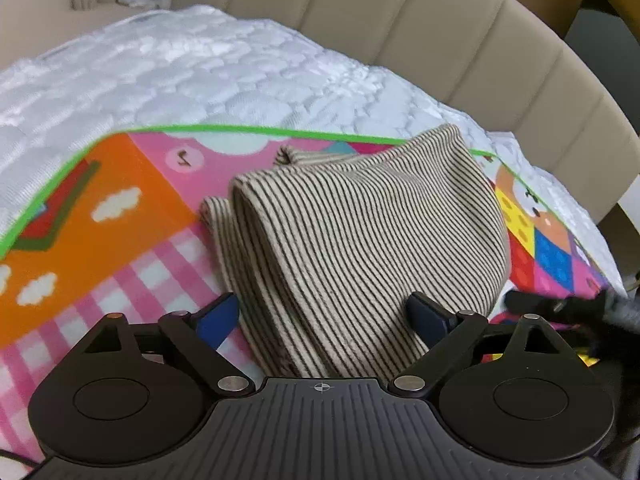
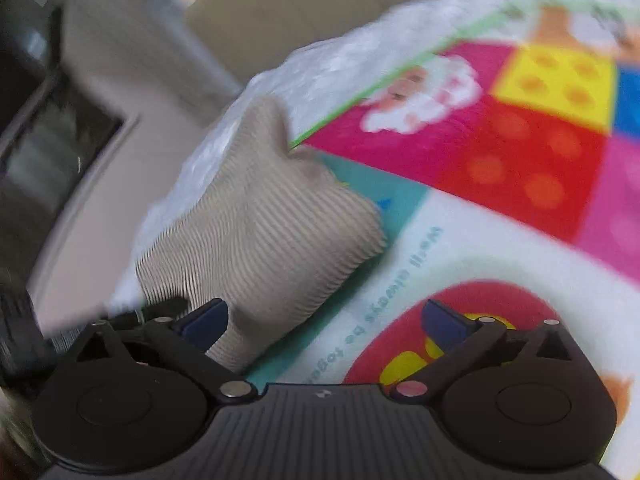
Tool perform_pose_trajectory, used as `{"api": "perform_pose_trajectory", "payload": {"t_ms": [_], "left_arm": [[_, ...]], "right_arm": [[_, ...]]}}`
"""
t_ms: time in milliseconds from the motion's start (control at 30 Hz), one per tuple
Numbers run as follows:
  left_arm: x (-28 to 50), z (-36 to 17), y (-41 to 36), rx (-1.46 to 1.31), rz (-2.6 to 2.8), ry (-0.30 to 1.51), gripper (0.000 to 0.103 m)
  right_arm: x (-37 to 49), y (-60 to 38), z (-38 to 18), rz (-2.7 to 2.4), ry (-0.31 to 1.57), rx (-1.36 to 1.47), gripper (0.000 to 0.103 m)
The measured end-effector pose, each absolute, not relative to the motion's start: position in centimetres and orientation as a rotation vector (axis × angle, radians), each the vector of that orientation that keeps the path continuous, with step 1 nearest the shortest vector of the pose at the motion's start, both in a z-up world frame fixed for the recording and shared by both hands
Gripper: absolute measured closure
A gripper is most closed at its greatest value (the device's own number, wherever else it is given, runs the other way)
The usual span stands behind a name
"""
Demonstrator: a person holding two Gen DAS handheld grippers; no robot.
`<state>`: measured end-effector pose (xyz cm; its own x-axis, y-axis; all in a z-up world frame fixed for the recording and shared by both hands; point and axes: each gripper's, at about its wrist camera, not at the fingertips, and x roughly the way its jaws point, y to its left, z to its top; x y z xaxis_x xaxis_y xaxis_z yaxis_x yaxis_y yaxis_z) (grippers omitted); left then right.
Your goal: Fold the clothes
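A beige garment with thin dark stripes (image 1: 360,232) lies folded in a thick bundle on a colourful play mat (image 1: 120,208). My left gripper (image 1: 324,316) is open, its blue fingertips (image 1: 218,316) spread on either side of the bundle's near edge, just above it. In the blurred right wrist view the same garment (image 2: 260,240) lies at the mat's edge (image 2: 500,152). My right gripper (image 2: 324,320) is open and empty, its left fingertip (image 2: 208,318) by the garment's near corner. The other gripper's dark tip (image 1: 560,308) shows at the right of the left wrist view.
The mat lies on a white quilted cover (image 1: 180,72) over a bed. A beige padded headboard (image 1: 460,40) curves behind it. A beige wall and dark furniture (image 2: 48,128) stand beyond the bed's edge in the right wrist view.
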<state>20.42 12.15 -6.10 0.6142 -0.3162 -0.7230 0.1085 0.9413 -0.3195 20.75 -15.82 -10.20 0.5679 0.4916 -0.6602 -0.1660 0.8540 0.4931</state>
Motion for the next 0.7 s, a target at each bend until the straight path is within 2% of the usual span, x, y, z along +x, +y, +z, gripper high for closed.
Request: {"api": "perform_pose_trajectory", "payload": {"t_ms": [233, 367, 500, 700], "left_arm": [[20.2, -4.3, 13.7, -0.272, -0.149, 0.773, 0.012], [21.4, -2.3, 14.1, -0.333, -0.232, 0.702, 0.008], [24.7, -1.7, 13.1, -0.228, -0.408, 0.718, 0.005], [28.8, -5.5, 12.7, -0.184, -0.448, 0.883, 0.004]], "right_arm": [[19.6, -10.2, -10.7, 0.330, 0.901, -0.004, 0.000], [19.1, -9.6, -10.7, 0.324, 0.882, -0.059, 0.000], [19.8, -11.6, -9.9, 0.381, 0.886, 0.092, 0.000], [21.4, -15.8, -9.7, 0.421, 0.906, 0.471, 0.000]]}}
